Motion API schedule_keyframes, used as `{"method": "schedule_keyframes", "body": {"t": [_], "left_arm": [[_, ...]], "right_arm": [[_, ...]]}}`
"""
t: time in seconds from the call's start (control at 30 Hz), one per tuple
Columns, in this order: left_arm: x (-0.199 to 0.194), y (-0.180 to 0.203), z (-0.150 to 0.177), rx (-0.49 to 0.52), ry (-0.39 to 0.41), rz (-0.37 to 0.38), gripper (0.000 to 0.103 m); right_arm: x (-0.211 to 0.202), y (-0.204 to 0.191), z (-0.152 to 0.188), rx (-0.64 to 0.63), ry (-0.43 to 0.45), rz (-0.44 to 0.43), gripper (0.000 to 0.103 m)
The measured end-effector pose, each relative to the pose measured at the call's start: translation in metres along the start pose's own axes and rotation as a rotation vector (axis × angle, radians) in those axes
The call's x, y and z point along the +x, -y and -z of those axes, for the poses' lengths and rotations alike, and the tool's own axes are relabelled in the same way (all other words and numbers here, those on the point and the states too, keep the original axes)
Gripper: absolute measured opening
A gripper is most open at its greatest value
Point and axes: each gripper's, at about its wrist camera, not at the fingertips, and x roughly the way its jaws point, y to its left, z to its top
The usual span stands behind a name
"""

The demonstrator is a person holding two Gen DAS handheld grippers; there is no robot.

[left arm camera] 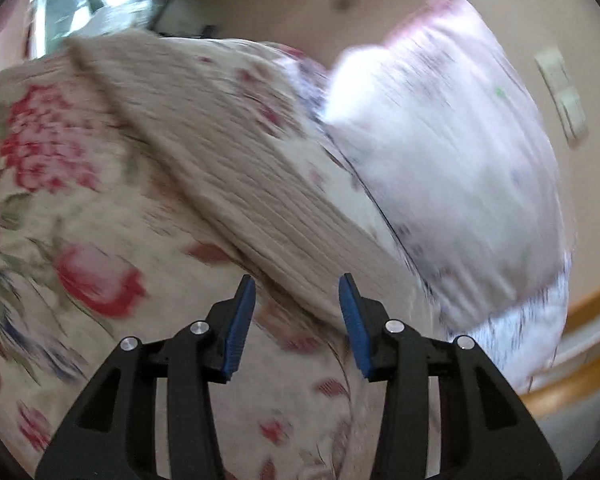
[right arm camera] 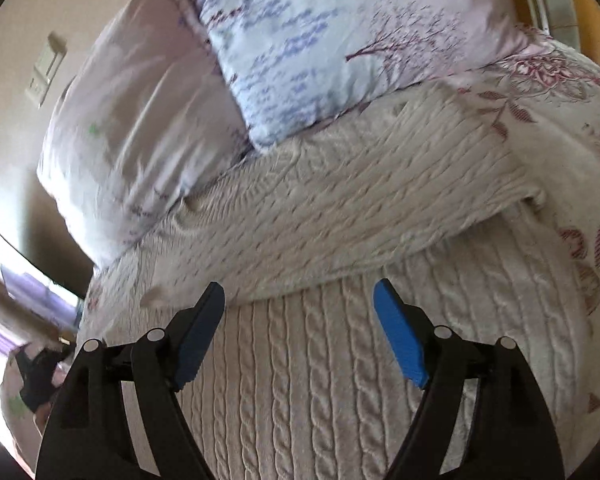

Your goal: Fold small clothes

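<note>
A cream cable-knit sweater [right arm camera: 340, 360] lies on the bed, with one part folded over itself [right arm camera: 360, 208] across the middle of the right wrist view. My right gripper [right arm camera: 300, 292] hangs just above the knit, open, nothing between its blue pads. In the blurred left wrist view the same sweater [left arm camera: 228, 160] runs diagonally across a flowered bedspread [left arm camera: 80, 208]. My left gripper [left arm camera: 298, 286] is open over the sweater's near edge, with nothing gripped.
Two pillows lie beyond the sweater: a pale pink one [right arm camera: 140, 120] and a light blue printed one [right arm camera: 320, 40]. A wooden bed frame [left arm camera: 580, 384] shows at the right. A wall switch plate [left arm camera: 564, 96] is on the beige wall.
</note>
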Motion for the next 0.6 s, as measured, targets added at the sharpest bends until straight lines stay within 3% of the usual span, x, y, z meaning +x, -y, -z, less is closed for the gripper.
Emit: {"method": "schedule_keyframes", "body": {"t": [0.17,0.27,0.33,0.43,0.6], "left_arm": [[0.008,-0.026,-0.023,-0.16,0.035,0.004,0.04],[0.012,-0.038,-0.032,-0.222,0.054,0.005,0.032],[0.016,-0.043,-0.036,-0.25,0.06,0.006,0.02],[0.021,-0.055,-0.042,-0.282,0.069,0.016,0.011],[0.02,-0.053,-0.046,-0.298,0.09,0.048,0.005]], "right_arm": [[-0.004,-0.001,0.004,-0.017,0.012,0.007,0.08],[-0.005,-0.003,0.003,-0.029,0.019,0.011,0.081],[-0.004,-0.003,0.003,-0.034,0.02,0.011,0.081],[-0.003,-0.003,0.004,-0.04,0.016,0.008,0.081],[-0.004,0.0,0.007,-0.047,0.014,0.007,0.081]]}}
